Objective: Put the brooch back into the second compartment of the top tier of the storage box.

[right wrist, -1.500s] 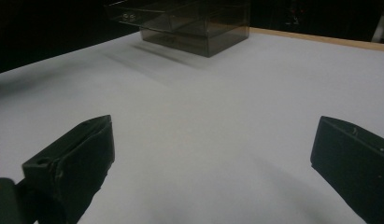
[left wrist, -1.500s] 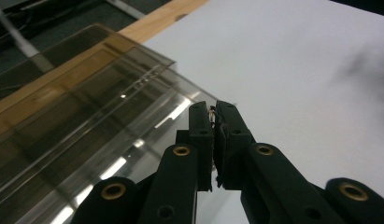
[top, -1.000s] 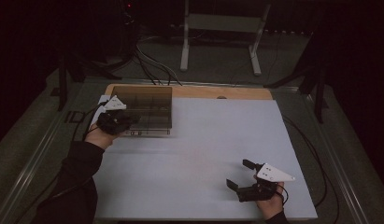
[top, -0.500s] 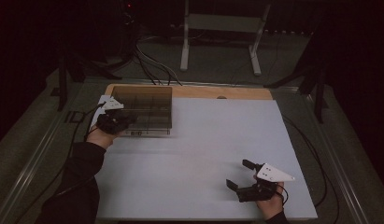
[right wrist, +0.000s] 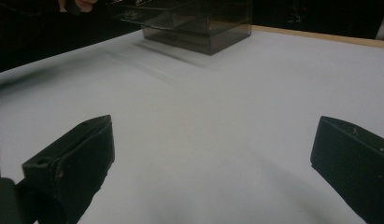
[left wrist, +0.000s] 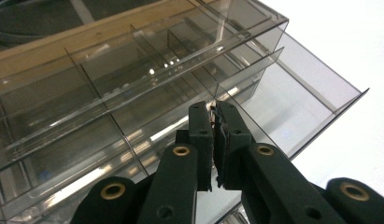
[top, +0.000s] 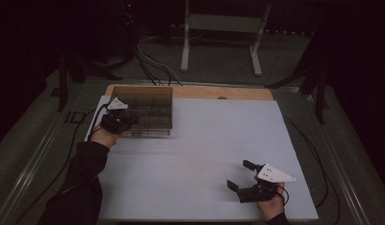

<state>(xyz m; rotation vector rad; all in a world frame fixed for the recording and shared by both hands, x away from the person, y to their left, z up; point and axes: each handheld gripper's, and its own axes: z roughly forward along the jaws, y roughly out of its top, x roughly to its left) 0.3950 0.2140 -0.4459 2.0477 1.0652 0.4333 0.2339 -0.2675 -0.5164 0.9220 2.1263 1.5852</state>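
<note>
A smoky clear plastic organizer box (top: pixel 147 111) with divided compartments sits at the far left of the white tabletop (top: pixel 204 154). The left gripper (left wrist: pixel 214 122) has its jaws clenched on a thin clear edge of the box. The right gripper (top: pixel 240 174) rests near the tabletop's near right corner, well apart from the box, its jaws spread wide and empty.
</note>
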